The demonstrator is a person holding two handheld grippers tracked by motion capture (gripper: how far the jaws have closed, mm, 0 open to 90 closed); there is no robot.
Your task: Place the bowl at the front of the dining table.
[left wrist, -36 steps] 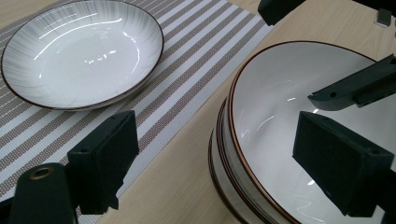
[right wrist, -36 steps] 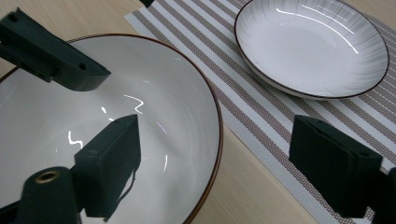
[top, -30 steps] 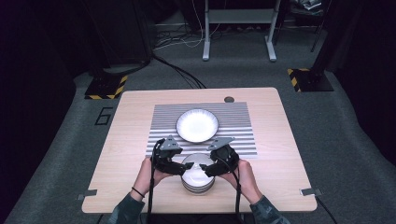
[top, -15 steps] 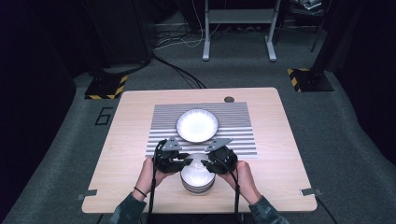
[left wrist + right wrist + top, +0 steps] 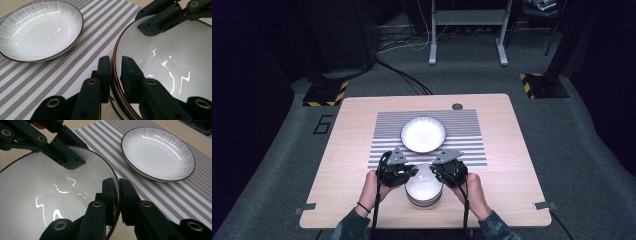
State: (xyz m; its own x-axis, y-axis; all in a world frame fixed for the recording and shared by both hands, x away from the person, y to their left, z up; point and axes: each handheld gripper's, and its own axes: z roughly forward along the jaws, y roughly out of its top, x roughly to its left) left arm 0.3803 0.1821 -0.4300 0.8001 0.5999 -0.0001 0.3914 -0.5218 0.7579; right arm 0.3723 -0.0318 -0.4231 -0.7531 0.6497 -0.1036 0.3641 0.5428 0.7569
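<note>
A stack of white bowls [image 5: 424,196] with dark rims stands near the table's front edge. My left gripper [image 5: 414,173] holds the top bowl [image 5: 162,62] by its left rim, and the thin rim runs between its two black jaws [image 5: 116,71]. My right gripper [image 5: 435,175] is shut on the opposite rim of the same bowl [image 5: 37,190], one jaw inside and one outside [image 5: 118,193]. Both pairs of jaws have just been closing onto that rim. A white ribbed plate [image 5: 423,134] lies on the striped placemat [image 5: 467,142] just behind the stack.
The wooden table [image 5: 347,165] has a small dark round cap [image 5: 457,106] at its back edge and metal clips at its front corners. Behind it, cables and a metal stand [image 5: 467,30] are on the grey floor.
Both grippers' jaws have closed from wide apart onto the top bowl's rim. The hands have kept their places at either side of the stack.
</note>
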